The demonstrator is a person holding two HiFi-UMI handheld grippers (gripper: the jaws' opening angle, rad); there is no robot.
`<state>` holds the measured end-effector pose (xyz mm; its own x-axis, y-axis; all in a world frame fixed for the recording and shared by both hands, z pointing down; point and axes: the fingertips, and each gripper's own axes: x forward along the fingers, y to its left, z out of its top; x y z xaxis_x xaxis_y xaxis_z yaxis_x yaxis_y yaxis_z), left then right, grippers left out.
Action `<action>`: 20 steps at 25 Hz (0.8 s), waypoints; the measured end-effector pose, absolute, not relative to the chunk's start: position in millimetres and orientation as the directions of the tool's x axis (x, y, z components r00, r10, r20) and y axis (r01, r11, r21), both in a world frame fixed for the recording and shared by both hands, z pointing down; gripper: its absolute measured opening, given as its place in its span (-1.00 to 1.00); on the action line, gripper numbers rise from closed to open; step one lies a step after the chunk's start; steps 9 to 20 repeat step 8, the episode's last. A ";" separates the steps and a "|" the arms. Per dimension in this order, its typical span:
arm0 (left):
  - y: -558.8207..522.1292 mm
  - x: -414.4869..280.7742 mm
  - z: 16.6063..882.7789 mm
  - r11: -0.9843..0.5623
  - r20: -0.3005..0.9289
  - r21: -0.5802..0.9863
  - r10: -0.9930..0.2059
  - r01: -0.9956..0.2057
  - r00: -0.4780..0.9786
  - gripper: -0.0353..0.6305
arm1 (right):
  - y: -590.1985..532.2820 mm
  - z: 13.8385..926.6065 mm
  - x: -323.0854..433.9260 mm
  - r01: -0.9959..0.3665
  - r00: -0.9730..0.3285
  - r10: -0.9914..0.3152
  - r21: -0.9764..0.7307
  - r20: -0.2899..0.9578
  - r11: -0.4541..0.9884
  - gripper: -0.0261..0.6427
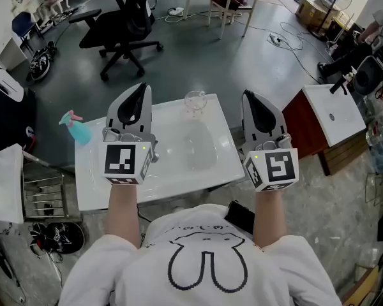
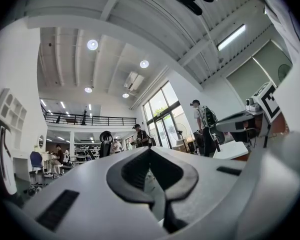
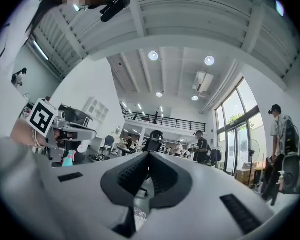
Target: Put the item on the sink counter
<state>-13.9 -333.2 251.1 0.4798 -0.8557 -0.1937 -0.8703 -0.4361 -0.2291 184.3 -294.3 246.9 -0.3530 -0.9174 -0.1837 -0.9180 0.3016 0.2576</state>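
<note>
two closed, empty claws, the left gripper and right gripper, hover over the sink counter, apparently with nothing left to carry: a glass stands at its far edge, a spray bottle at its far-left corner.

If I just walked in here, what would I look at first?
Probably the two grey grippers in front of the person: the left gripper and the right gripper, fingers together and empty, each carrying a black-and-white marker cube. Below them is a white sink counter with a clear glass cup at its far edge. A teal spray bottle with a pink trigger is at its left end.
</note>
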 end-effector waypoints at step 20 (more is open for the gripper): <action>-329.2 -15.0 246.2 -0.435 -0.209 -0.218 -0.853 -0.873 0.478 -0.86 | -292.0 248.3 184.4 -0.918 -0.339 -0.923 0.277 -0.179 0.283 -0.84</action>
